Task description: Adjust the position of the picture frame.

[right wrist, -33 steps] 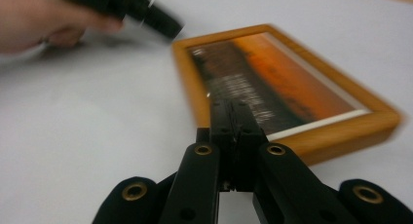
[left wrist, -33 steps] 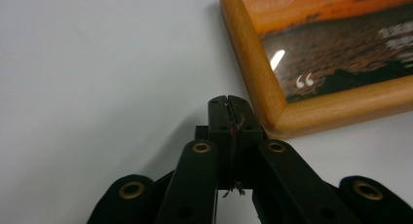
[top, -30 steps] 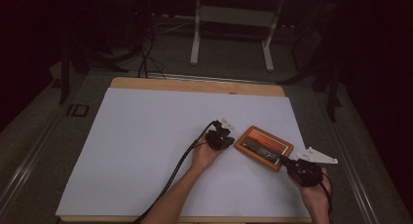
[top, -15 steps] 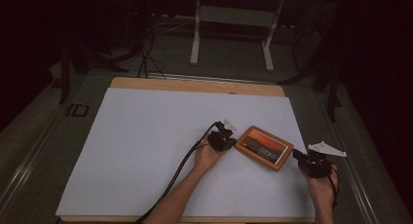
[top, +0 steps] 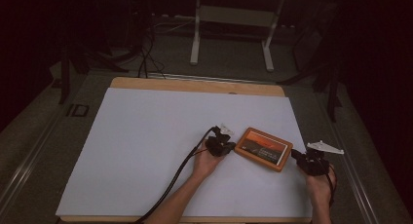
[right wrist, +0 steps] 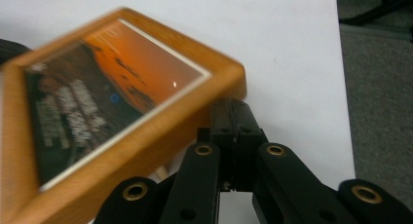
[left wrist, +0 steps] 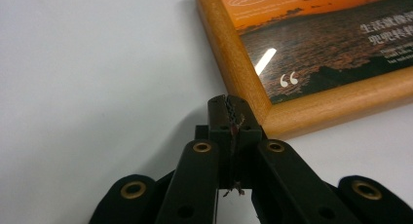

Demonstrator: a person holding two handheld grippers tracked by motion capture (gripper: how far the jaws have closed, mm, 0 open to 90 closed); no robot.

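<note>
A wooden picture frame (top: 263, 148) with an orange sunset print lies flat on the white table sheet (top: 146, 151), right of centre. My left gripper (top: 231, 146) is shut on nothing, and its tip rests against the frame's left corner. In the left gripper view the jaws are pressed together (left wrist: 233, 107) beside the frame's wooden edge (left wrist: 243, 63). My right gripper (top: 295, 155) is also shut on nothing, with its tip at the frame's right end. In the right gripper view its tip (right wrist: 234, 112) sits just below the blurred frame (right wrist: 112, 102).
The table's right edge (top: 302, 151) runs close behind my right hand, with grey floor beyond it. A black cable (top: 180, 170) trails from the left gripper toward the front edge. Table legs (top: 196, 34) stand on the floor behind the table.
My right gripper has drawn back slightly to the right along the frame's end. The left gripper has edged a little closer to the frame's left corner. The frame has barely shifted.
</note>
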